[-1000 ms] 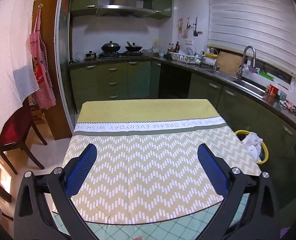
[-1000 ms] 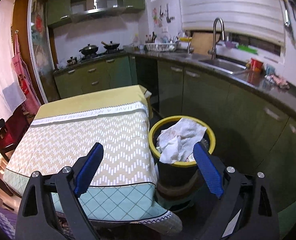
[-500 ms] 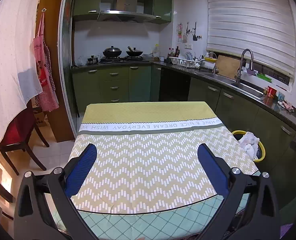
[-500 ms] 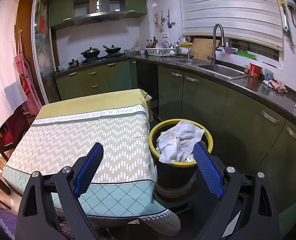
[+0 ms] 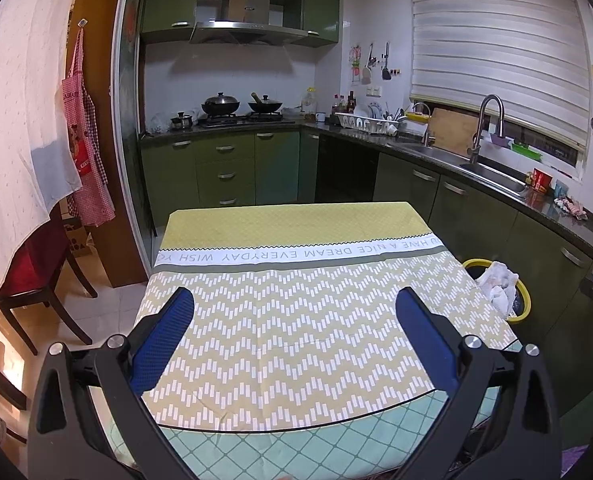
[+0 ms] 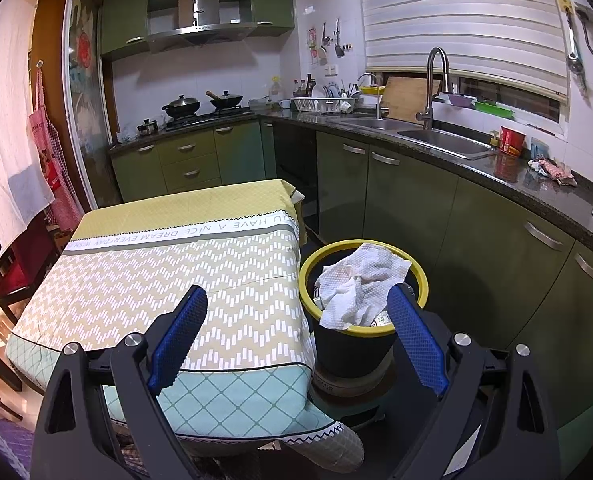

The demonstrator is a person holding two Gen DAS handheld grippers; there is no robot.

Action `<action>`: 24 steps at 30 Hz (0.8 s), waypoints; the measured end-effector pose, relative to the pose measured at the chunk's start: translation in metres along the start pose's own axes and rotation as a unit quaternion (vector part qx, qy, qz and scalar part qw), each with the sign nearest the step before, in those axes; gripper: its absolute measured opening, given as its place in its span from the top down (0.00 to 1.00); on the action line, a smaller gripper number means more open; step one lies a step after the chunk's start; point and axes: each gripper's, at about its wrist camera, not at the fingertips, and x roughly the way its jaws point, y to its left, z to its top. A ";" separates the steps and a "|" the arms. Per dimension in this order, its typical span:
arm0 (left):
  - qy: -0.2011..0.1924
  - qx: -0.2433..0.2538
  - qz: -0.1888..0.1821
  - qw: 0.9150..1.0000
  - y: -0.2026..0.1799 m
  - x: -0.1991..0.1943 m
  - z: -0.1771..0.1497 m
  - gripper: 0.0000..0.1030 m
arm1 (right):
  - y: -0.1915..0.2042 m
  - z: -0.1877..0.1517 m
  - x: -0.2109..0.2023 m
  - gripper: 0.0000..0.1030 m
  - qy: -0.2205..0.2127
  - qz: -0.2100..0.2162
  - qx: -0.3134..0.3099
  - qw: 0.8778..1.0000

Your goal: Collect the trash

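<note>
left gripper (image 5: pixel 294 312) wide open, holding nothing, over the table (image 5: pixel 288 240) | right gripper (image 6: pixel 296 312) wide open, empty | bin (image 6: pixel 416 276) beside table, crumpled paper towel (image 6: pixel 360 284) on top

- Left gripper (image 5: pixel 294 316) pulled back and up; more of table (image 5: pixel 296 432) near edge visible.
- Right gripper (image 6: pixel 296 312) drawn back and lifted from trash bin (image 6: pixel 420 280).

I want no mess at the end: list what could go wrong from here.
1. The crumpled paper towel hangs over the yellow rim of the trash bin and could slide out.
2. The bin stands close beside the tablecloth; a swing of the open right tongs might snag either.
</note>
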 end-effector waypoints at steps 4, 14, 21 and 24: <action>0.002 0.003 -0.001 1.000 -0.001 0.001 0.000 0.06 | 0.000 0.000 0.000 0.12 0.000 0.001 0.000 1.000; 0.005 0.009 -0.005 1.000 -0.005 0.002 -0.001 0.06 | -0.001 0.000 0.000 0.12 0.000 0.001 0.000 1.000; 0.006 0.013 -0.007 1.000 -0.007 0.004 0.000 0.06 | 0.000 0.001 0.002 0.12 0.001 -0.001 0.001 1.000; 0.008 0.015 -0.007 1.000 -0.008 0.006 -0.001 0.06 | 0.000 0.000 0.003 0.12 0.002 0.000 0.001 1.000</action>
